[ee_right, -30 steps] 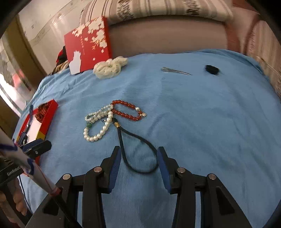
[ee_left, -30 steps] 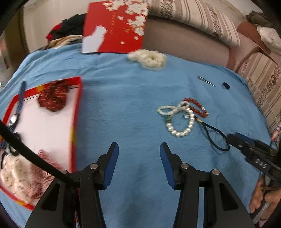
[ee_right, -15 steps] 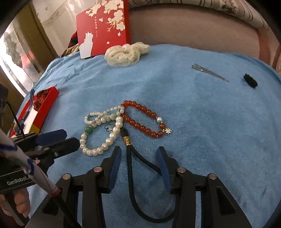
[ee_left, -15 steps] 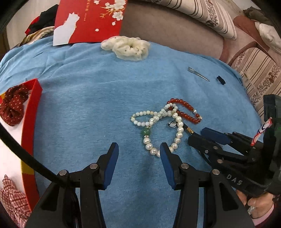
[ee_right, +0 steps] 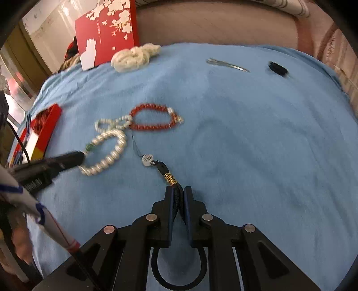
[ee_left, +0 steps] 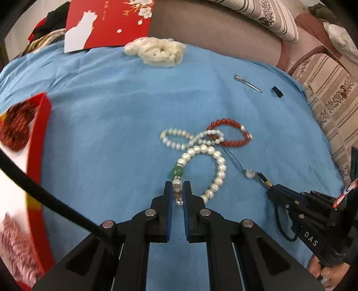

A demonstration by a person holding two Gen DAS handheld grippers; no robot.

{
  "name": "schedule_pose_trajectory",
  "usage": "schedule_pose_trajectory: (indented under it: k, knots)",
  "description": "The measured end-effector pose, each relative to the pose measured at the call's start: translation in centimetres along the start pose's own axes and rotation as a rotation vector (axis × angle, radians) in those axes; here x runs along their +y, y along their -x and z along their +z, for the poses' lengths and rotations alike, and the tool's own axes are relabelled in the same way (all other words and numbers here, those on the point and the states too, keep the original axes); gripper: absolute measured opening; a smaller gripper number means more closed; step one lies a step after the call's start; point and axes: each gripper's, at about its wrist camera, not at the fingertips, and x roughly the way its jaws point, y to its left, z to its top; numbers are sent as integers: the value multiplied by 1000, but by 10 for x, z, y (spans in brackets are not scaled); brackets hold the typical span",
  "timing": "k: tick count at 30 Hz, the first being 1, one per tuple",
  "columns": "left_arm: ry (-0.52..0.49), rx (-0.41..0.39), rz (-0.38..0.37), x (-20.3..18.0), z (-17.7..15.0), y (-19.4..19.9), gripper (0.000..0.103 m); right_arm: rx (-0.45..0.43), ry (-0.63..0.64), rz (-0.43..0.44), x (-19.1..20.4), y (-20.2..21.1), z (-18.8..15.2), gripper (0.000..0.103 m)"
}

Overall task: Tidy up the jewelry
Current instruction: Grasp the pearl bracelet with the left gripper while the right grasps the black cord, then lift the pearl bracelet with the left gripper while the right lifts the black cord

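Pearl bracelet is lying mid-cloth, tangled w/ red bracelet & cord. Left gripper, having just closed, is pinching its near end; right gripper, also just closed, is pinching the cord, stretching rightward.

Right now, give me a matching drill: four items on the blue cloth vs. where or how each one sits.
Items:
1. pearl bracelet
2. black cord loop
3. red bead bracelet
4. cream scrunchie

States:
A. lies free on the blue cloth, no tool on it
B. pinched in the right tool
C. at the far edge, beside the red gift box
D. pinched in the left tool, next to its green bead

Pairs: 1-D, 2-B, 3-A, 4-C
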Motion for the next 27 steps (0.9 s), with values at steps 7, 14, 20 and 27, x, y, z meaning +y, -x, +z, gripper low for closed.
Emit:
schedule_pose_trajectory:
  k: [7,14,20,27]
  knots:
    - [-48,27,42,22,-46,33,8,-18,18,16,1,18,-38,11]
    - [-24,-37,48,34,-45,40,8,-68,-36,52,-3,13,-30,26]
    - [-89,-92,125,17,-37,42,27,-86,32,0,10,7,-24,39]
    - [-180,-66,162,4,-42,29,27,-92,103,-54,19,2,-21,42]
